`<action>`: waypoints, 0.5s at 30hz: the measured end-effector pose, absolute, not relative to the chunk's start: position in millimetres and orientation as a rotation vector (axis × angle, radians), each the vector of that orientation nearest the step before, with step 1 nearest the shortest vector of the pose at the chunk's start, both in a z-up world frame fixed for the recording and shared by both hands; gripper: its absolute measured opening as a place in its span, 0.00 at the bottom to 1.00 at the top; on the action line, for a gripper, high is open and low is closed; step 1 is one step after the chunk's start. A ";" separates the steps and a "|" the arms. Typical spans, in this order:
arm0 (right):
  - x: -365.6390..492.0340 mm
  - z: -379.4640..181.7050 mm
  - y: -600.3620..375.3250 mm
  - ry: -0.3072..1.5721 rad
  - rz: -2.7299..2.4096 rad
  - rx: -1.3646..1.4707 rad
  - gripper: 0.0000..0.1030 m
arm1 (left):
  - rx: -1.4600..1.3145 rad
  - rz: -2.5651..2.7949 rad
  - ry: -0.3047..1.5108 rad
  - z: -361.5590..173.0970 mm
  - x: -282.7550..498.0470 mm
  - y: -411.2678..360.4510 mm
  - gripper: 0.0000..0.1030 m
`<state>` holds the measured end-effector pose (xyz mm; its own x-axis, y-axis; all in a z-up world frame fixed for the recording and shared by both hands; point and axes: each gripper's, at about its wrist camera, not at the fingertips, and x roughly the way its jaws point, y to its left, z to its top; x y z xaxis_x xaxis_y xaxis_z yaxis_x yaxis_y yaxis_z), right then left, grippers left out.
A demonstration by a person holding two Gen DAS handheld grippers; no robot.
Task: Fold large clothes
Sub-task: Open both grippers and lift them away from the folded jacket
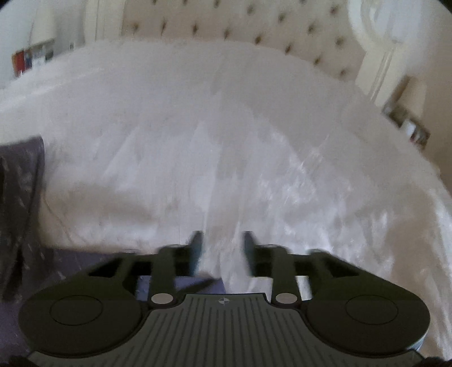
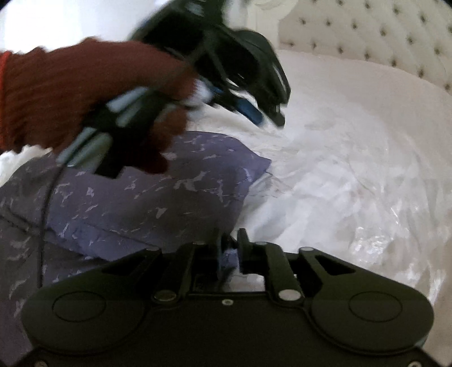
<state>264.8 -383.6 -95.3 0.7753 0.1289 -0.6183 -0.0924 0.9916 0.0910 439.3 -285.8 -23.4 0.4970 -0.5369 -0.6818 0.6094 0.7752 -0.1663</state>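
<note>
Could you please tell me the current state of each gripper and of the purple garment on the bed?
Left gripper: open, empty, above the white bedspread.
Right gripper: shut on the purple patterned garment.
Purple patterned garment: partly folded, one layer over another, lying on the bedspread.
Left hand: gripping the left gripper's handle.

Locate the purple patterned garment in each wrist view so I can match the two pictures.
Left wrist: the purple patterned garment sits along the left edge and lower left.
Right wrist: it fills the left and centre, reaching the right gripper.
Shared landmark: the tufted headboard, upper right in the right view.
</note>
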 end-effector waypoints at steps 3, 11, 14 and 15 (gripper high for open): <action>263.9 -99.9 -391.6 0.715 0.080 0.094 0.37 | 0.007 -0.697 0.735 -6.7 431.6 -260.5 0.51; 259.3 -113.3 -433.7 0.775 -0.007 0.264 0.47 | -0.116 -0.561 0.706 23.7 396.9 -144.4 0.75; 253.6 -114.6 -450.4 0.712 -0.037 0.323 0.66 | -0.104 -0.458 0.686 28.2 379.6 -89.6 0.75; 252.1 -114.4 -453.5 0.692 -0.044 0.335 0.68 | -0.093 -0.414 0.677 28.6 373.1 -69.7 0.76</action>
<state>252.1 -453.5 -114.4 0.7712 0.0703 -0.6327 0.1500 0.9458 0.2880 373.1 -69.7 28.6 0.7015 -0.4007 -0.5893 0.3413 0.9149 -0.2158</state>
